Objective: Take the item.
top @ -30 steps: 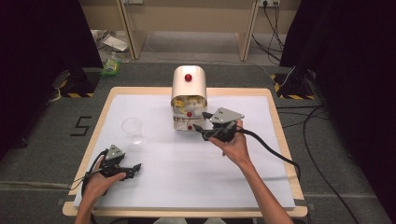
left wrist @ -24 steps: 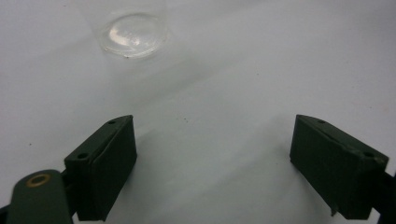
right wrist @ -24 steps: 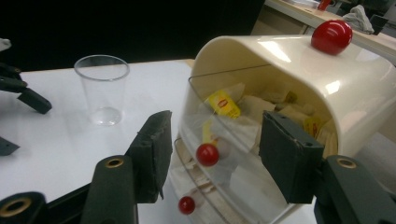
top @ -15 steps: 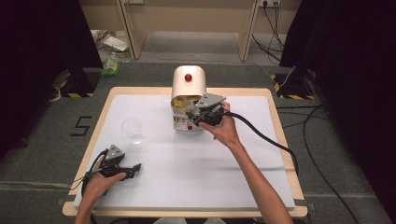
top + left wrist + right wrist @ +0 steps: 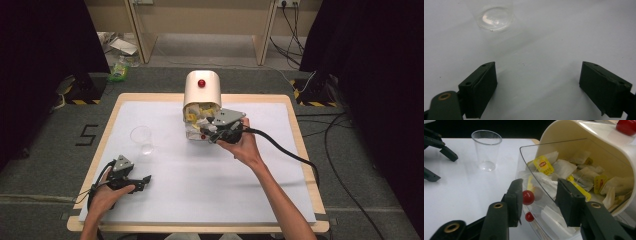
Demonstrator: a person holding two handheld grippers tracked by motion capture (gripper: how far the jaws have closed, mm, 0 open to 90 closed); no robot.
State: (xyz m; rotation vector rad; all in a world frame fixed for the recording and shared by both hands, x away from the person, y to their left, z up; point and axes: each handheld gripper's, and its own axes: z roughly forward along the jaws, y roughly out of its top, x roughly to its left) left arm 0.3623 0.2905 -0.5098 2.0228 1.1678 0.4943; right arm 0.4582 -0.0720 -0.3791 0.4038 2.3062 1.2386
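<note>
Table: white sheet lying under everything, both grippers working over it.

Tea-bag dispenser: cream hood sitting directly ahead of my right gripper, its clear flap swung open toward me, with tea bags heaped behind it.

Right gripper: jaws standing about half open and just now closing in, one outside the flap by the red knob, the other inside among the bags. Pads are not yet pinching anything that I can confirm.

I'm judging the step as picking a bag. Doing it well means sliding in past the flap's edge, taking one bag only, and closing gently so the flap isn't caught.

Left gripper: resting wide open and empty, far to the near left.

Plastic cup: standing upright ahead of the left gripper, well left of the right one.
</note>
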